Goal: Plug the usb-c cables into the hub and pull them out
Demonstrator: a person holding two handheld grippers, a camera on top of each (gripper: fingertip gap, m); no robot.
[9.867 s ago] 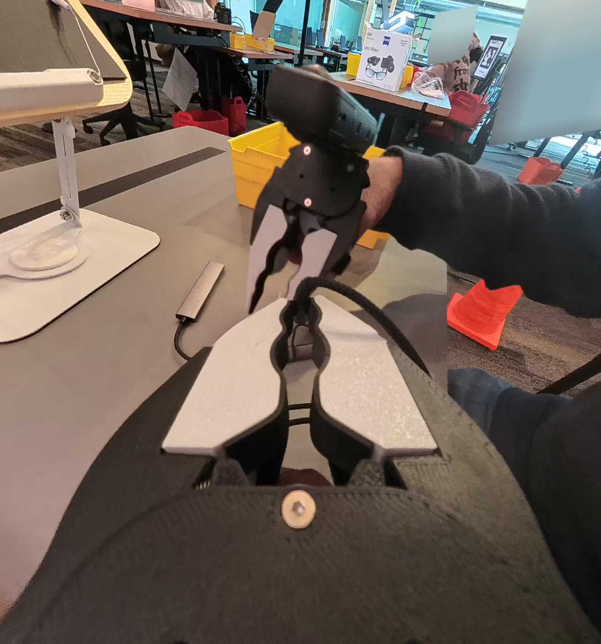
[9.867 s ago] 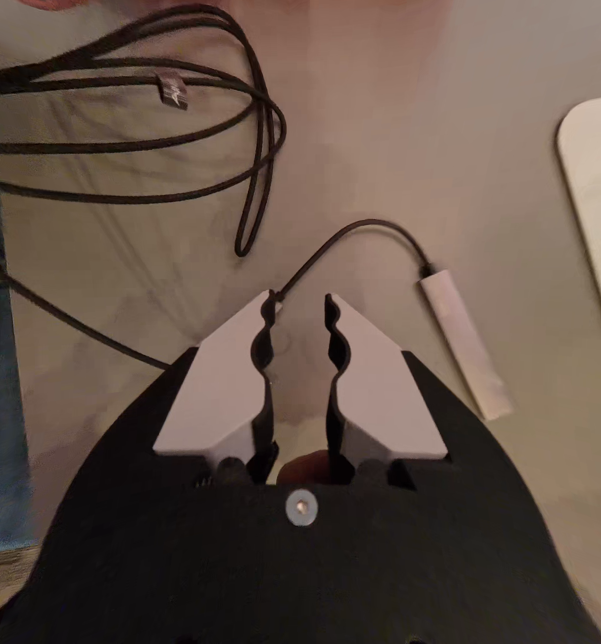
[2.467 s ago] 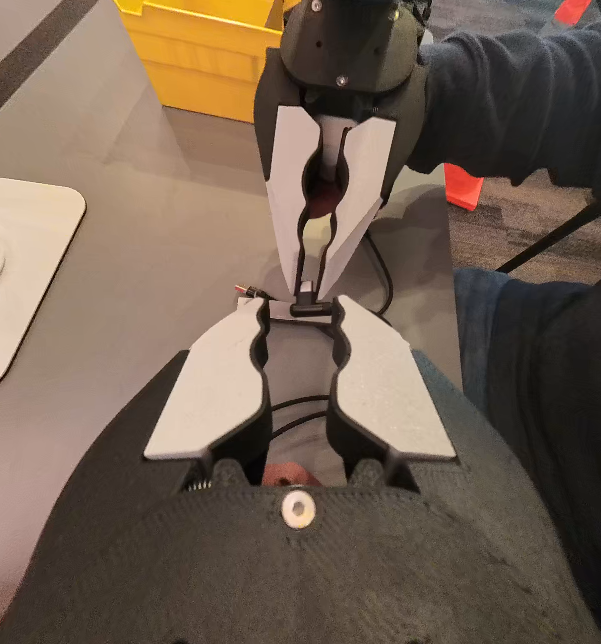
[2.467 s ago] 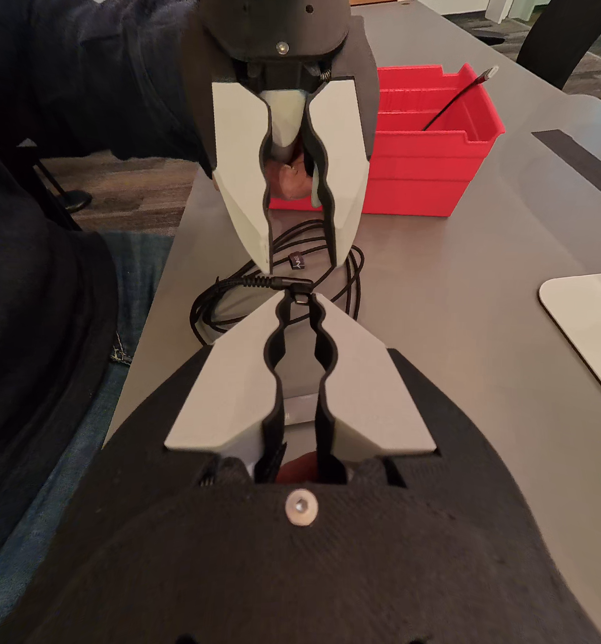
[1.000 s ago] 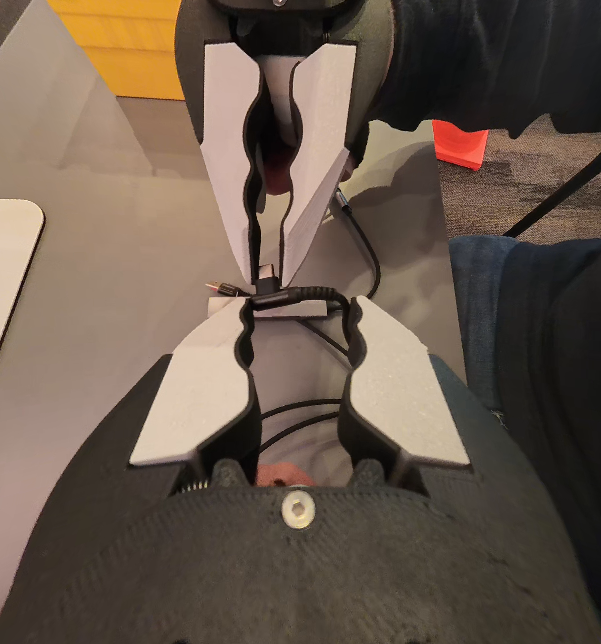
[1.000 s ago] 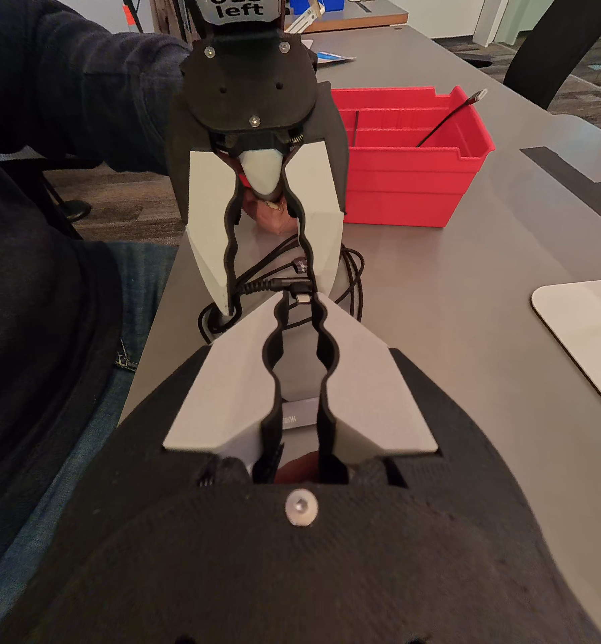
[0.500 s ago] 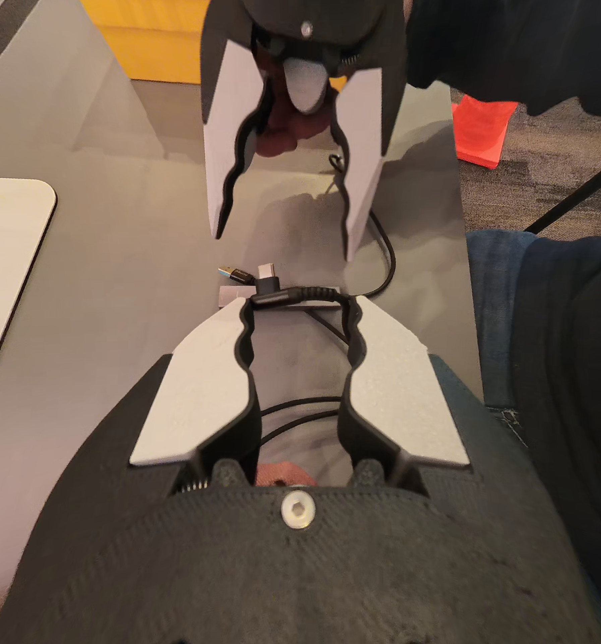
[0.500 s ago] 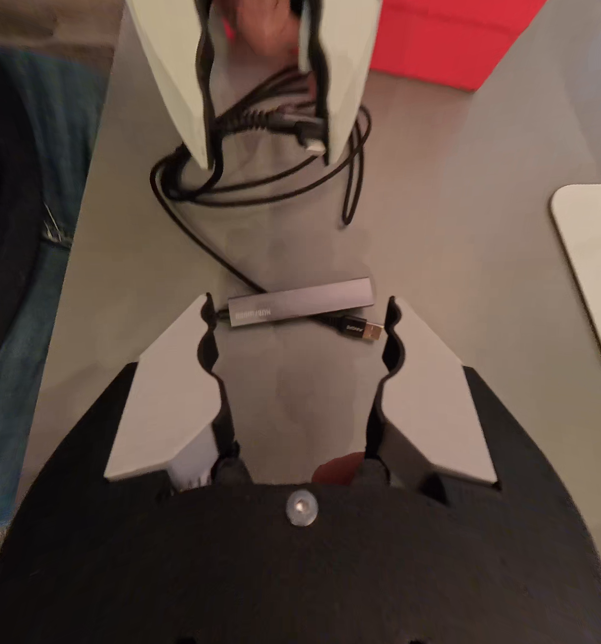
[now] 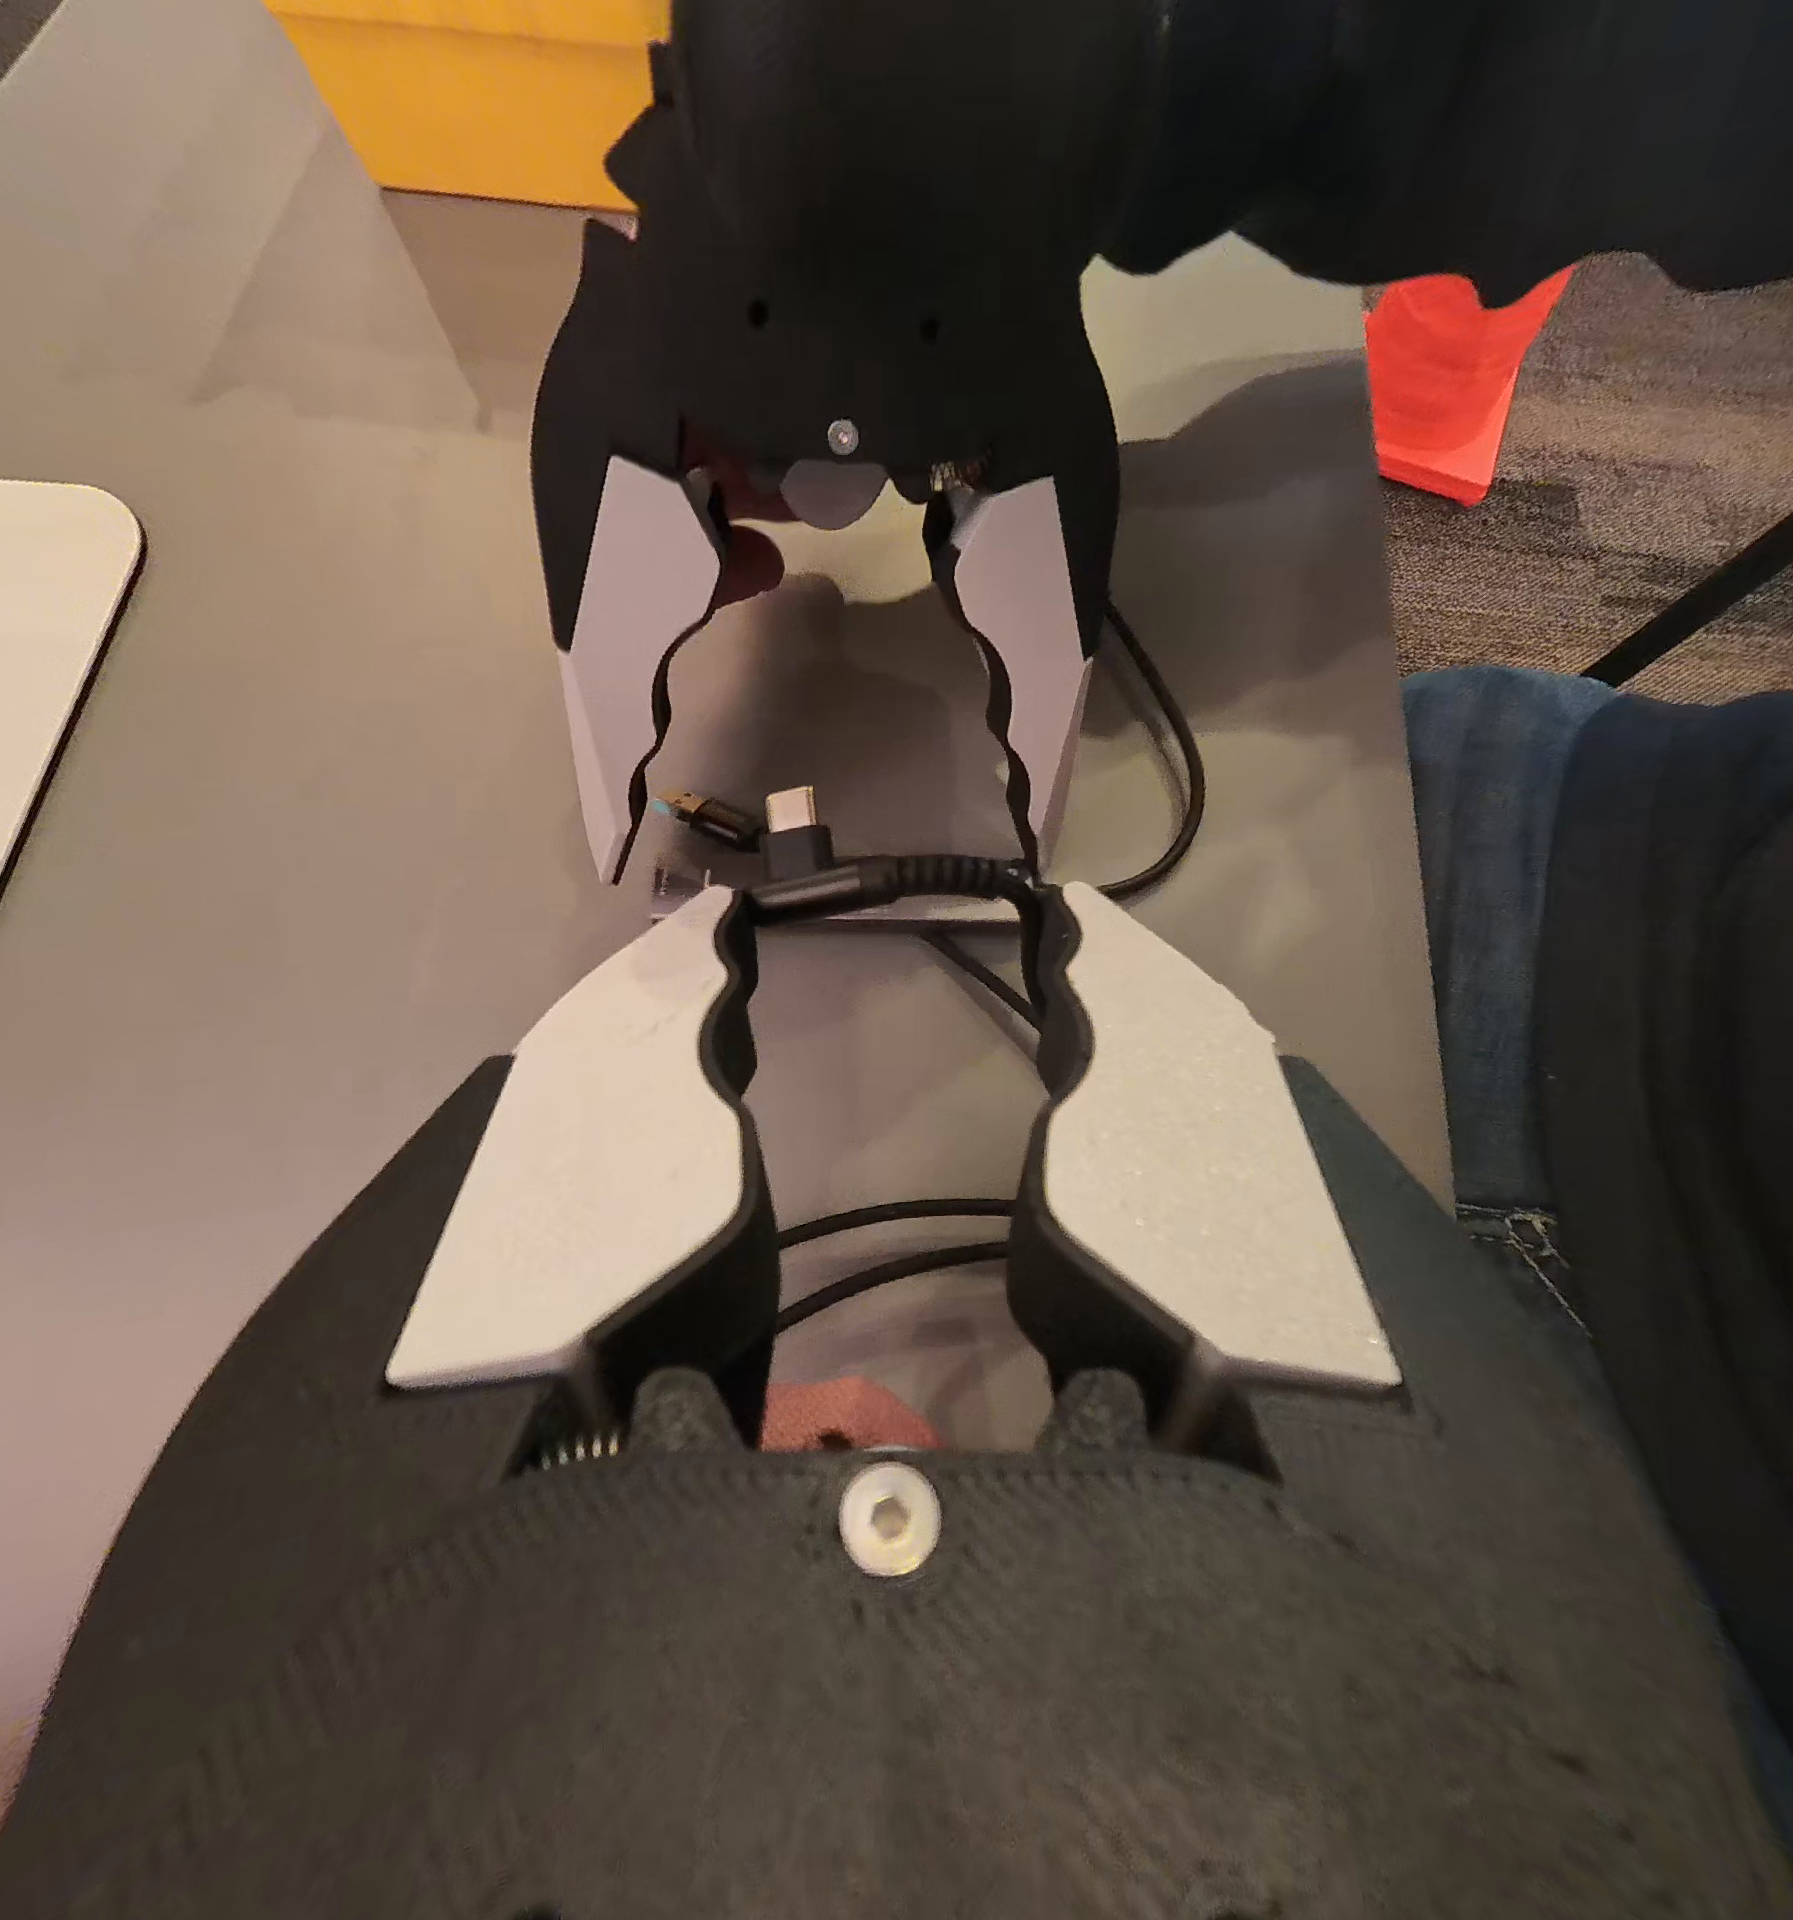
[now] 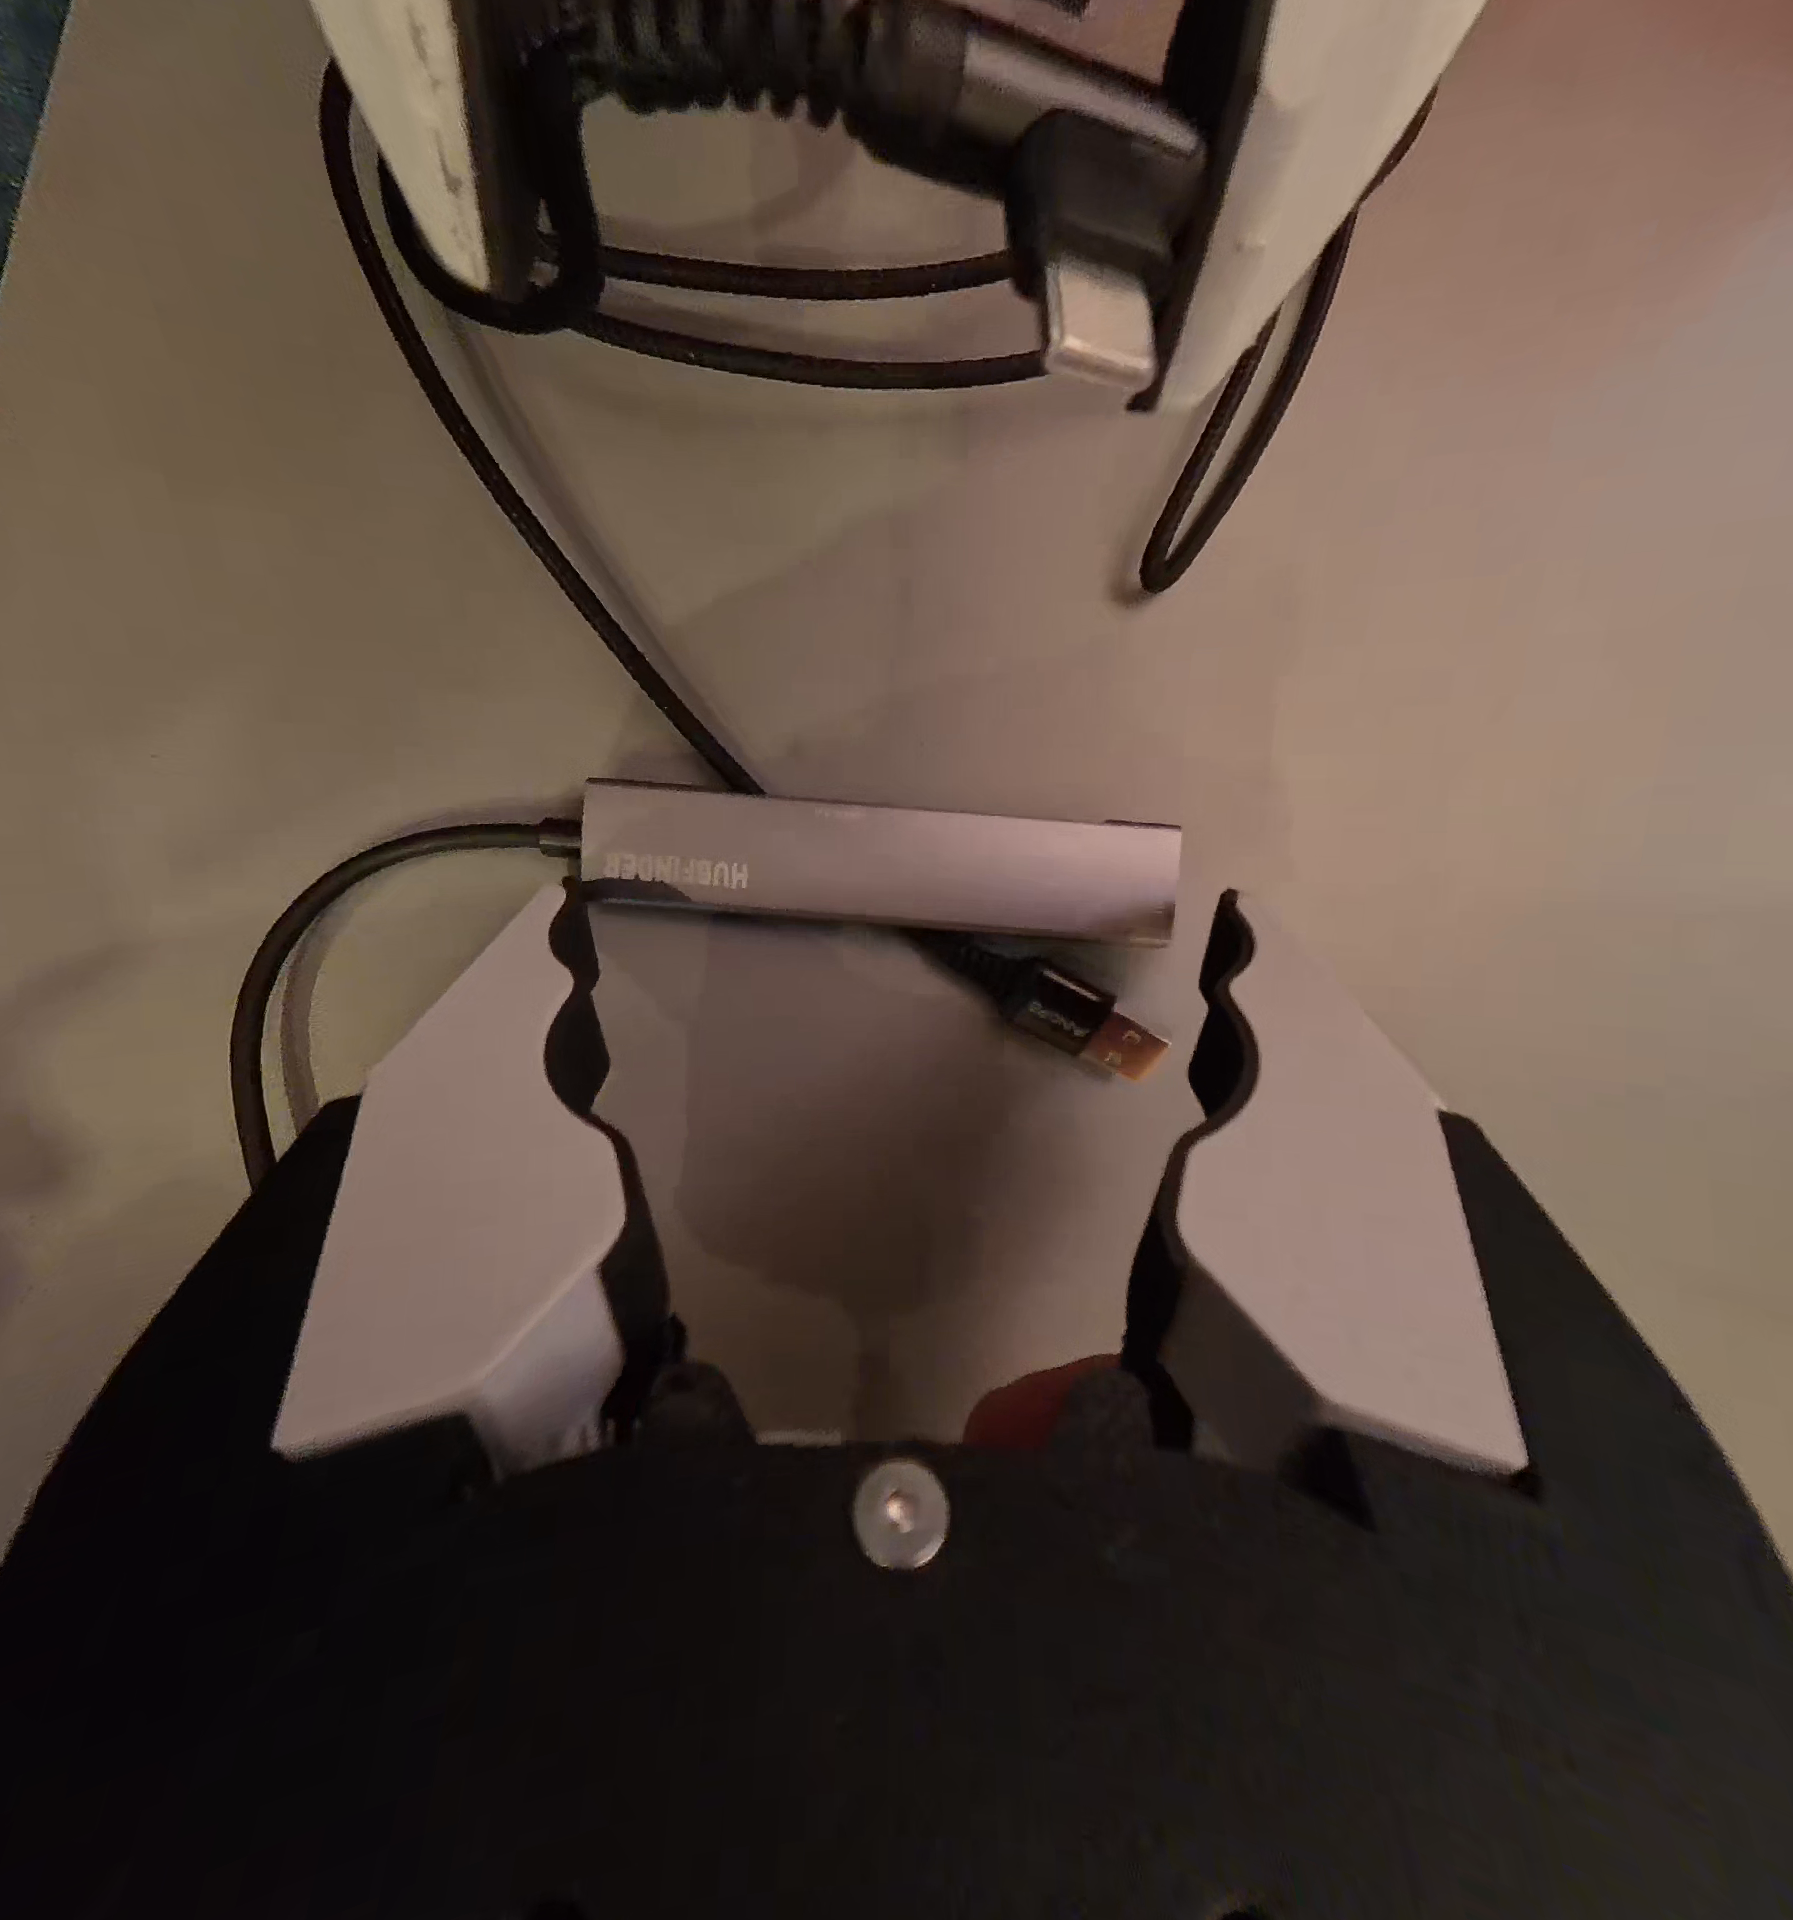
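Your claws face each other over the hub.
Left claw (image 9: pixel 892 914) clamps the USB-C cable's angled plug (image 9: pixel 798 844); right claw (image 10: pixel 897 914), spread wide, straddles the hub (image 10: pixel 876 860) lying on the worktop (image 10: pixel 1494 727).

Left wrist view: bright, even room light, cool tone; soft shadow on the table (image 9: pixel 279 935) under the right gripper (image 9: pixel 819 842).
Right wrist view: dim, warm brownish cast, flat light.
Blur: the plug (image 10: pixel 1100 260) at the top edge looms soft and smeared; the hub (image 10: pixel 902 862) is fairly sharp.
Distortion: wide-angle bulge, edges stretched in both views.
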